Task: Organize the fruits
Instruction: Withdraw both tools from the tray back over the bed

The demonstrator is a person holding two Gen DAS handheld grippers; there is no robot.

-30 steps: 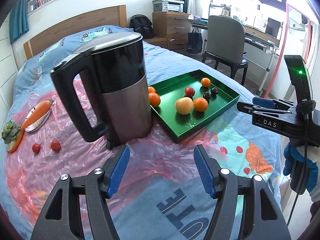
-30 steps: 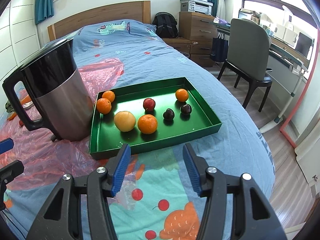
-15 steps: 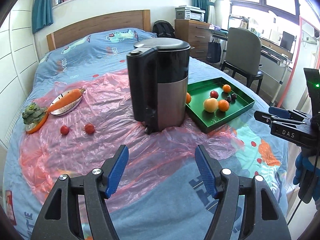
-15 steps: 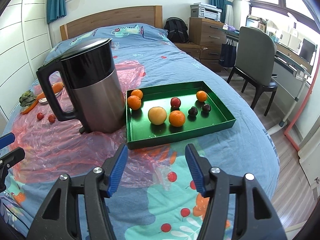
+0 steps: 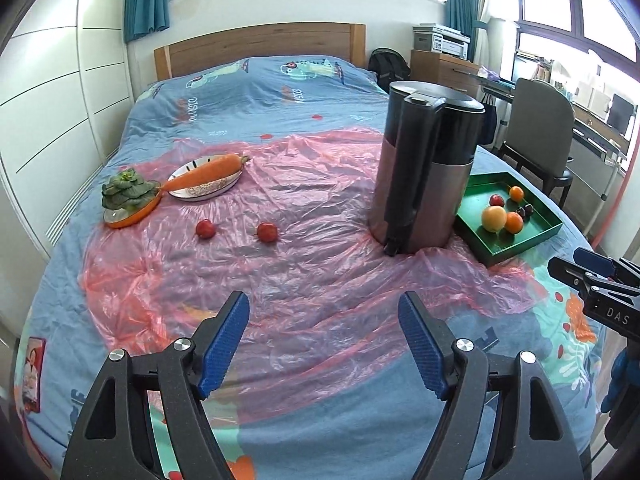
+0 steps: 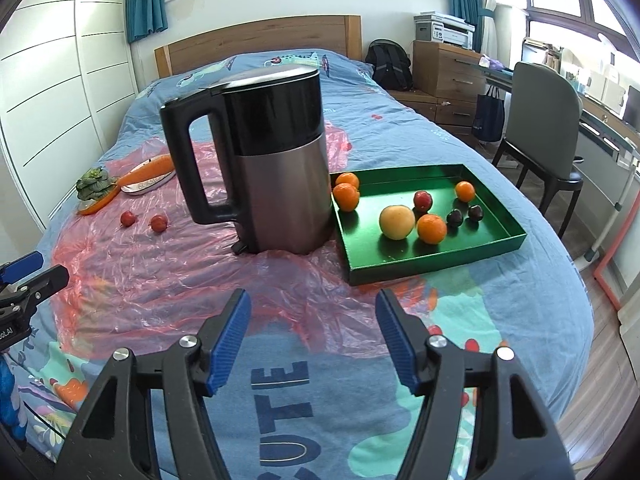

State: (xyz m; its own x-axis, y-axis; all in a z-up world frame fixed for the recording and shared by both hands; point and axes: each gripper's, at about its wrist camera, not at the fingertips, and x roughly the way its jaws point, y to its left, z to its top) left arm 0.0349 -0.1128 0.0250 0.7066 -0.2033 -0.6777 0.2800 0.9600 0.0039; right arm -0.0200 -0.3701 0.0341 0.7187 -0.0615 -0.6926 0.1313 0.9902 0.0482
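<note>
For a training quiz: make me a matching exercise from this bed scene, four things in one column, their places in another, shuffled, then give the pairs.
Things:
1. carrot
2. pale yellow fruit
3. two small red fruits
4. leafy greens

Places:
A. in the green tray
B. on the orange dish
C. across the white plate
D. loose on the pink plastic sheet

Pairs: 1-C, 2-A, 3-D, 4-B
</note>
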